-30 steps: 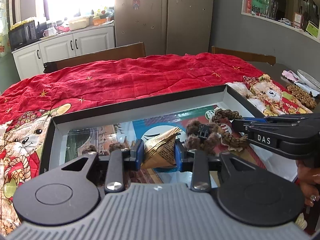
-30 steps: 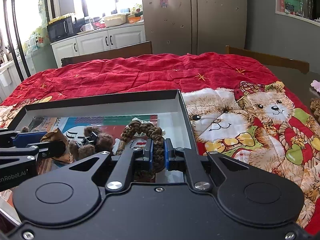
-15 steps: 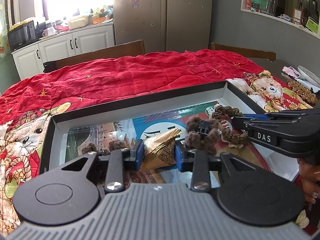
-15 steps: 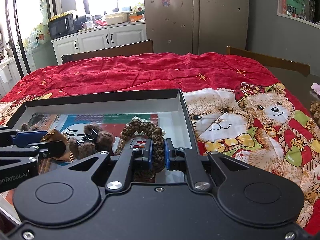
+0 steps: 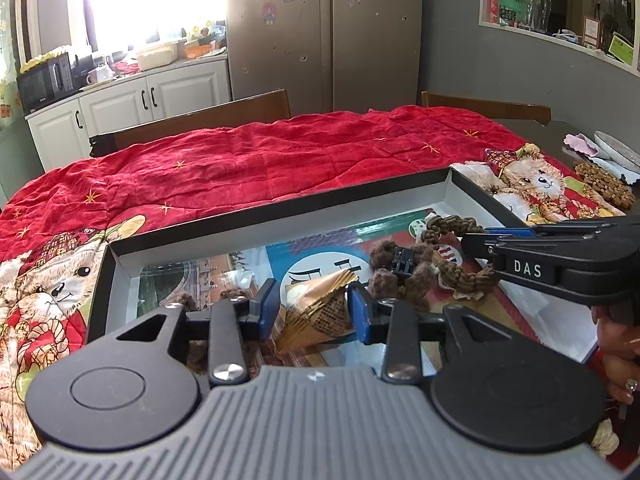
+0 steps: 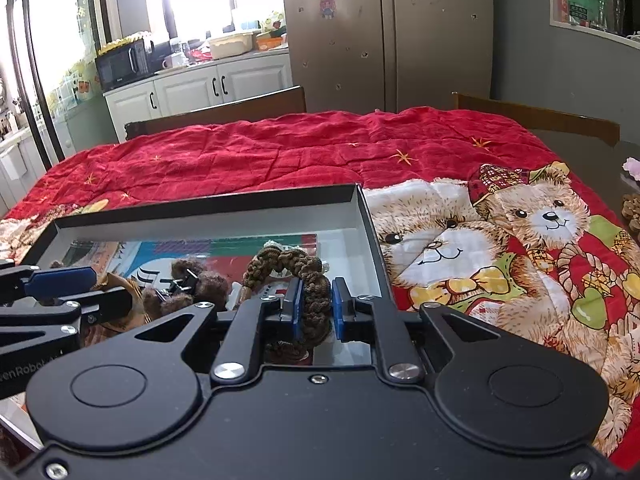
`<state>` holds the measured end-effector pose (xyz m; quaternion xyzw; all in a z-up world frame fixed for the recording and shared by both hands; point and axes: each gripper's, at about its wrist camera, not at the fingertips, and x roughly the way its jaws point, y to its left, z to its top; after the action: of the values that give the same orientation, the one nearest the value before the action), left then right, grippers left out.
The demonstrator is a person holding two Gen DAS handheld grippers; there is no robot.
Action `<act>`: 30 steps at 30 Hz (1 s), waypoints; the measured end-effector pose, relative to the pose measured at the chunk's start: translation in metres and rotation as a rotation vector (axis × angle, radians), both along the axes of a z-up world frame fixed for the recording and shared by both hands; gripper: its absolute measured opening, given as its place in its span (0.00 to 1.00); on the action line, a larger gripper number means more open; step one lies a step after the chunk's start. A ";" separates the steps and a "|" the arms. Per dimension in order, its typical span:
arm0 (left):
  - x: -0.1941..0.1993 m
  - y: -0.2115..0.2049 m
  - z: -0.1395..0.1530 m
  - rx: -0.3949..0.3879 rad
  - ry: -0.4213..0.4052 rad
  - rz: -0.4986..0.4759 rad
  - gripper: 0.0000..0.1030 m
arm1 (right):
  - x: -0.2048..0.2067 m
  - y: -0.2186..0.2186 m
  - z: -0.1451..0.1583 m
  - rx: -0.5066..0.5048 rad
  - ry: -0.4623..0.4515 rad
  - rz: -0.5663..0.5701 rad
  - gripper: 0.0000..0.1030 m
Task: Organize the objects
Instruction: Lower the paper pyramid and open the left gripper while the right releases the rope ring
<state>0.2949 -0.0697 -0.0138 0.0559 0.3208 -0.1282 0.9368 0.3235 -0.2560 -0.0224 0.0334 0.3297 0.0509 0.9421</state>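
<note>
A shallow black box (image 5: 280,206) with a printed picture floor lies on the red cloth; it also shows in the right wrist view (image 6: 208,204). My left gripper (image 5: 314,308) stands around a gold foil cone (image 5: 316,312) inside the box, its pads slightly apart from the cone. My right gripper (image 6: 314,306) stands around a brown braided scrunchie (image 6: 288,268), its pads a little off it. The scrunchie (image 5: 452,228) and the right gripper (image 5: 476,240) also show in the left view. A brown pom-pom hair clip (image 5: 400,264) lies between cone and scrunchie.
A red bear-print cloth (image 6: 500,240) covers the table. Another brown braided item (image 5: 604,186) and a plate (image 5: 616,148) lie at the far right. Wooden chairs (image 5: 200,120) stand behind the table. Two small brown pom-poms (image 5: 188,300) lie in the box at left.
Both grippers have opened slightly: the left pads have eased off the cone and the right pads off the scrunchie. Both objects rest in the box.
</note>
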 end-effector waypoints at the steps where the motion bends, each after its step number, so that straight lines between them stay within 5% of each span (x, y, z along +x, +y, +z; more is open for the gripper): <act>1: 0.000 0.000 0.000 -0.001 0.000 -0.001 0.53 | -0.001 0.000 0.001 0.002 -0.003 0.000 0.15; 10: -0.005 -0.001 0.005 -0.003 -0.022 0.001 0.61 | -0.004 0.000 0.006 0.011 -0.023 0.004 0.28; 30: -0.020 0.004 0.020 -0.010 -0.075 0.024 0.71 | -0.021 0.011 0.022 0.000 -0.073 0.055 0.28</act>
<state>0.2751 -0.0654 0.0060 0.0521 0.2856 -0.1165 0.9498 0.3024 -0.2448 -0.0008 0.0224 0.2959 0.0779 0.9518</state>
